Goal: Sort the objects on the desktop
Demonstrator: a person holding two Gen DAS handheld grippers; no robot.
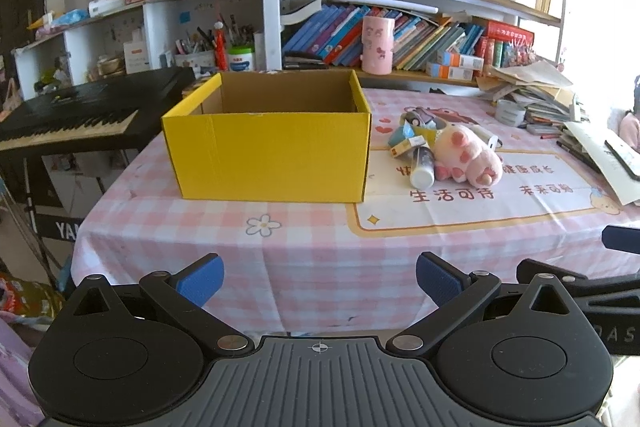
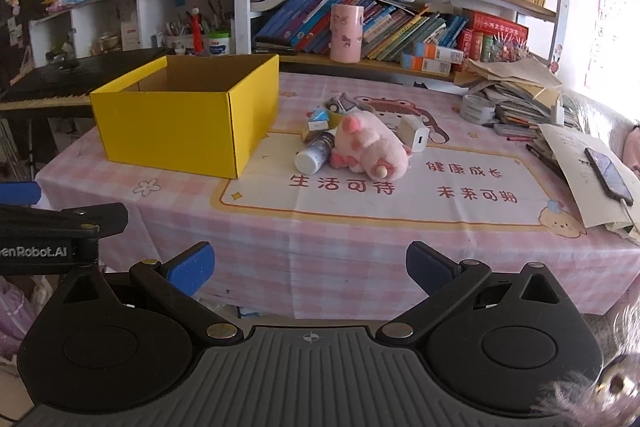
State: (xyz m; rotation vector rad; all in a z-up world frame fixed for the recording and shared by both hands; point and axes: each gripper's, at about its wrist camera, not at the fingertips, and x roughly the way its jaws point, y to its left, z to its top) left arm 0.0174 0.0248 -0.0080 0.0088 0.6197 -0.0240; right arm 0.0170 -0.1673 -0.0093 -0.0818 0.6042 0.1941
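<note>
My left gripper (image 1: 320, 281) and right gripper (image 2: 310, 267) hang before the table edge, jaws wide, holding nothing. On the pink checked tablecloth (image 2: 280, 251): open-topped yellow cardboard box (image 2: 176, 131), then white-capped bottle (image 2: 314, 154) touching the pink plush toy (image 2: 370, 147), then white charger cube (image 2: 416, 138).

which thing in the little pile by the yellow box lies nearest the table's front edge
The pink plush toy: its foot end reaches closest to the front edge, just ahead of the white-capped bottle beside it; the white charger lies farther back.

Scene is brightly lit by daylight from the right; highlights are blown out at the right edge, soft shadow is cast left of the yellow box (image 2: 188, 123), edges are bent by fisheye, bottom-right corner is blurred
</note>
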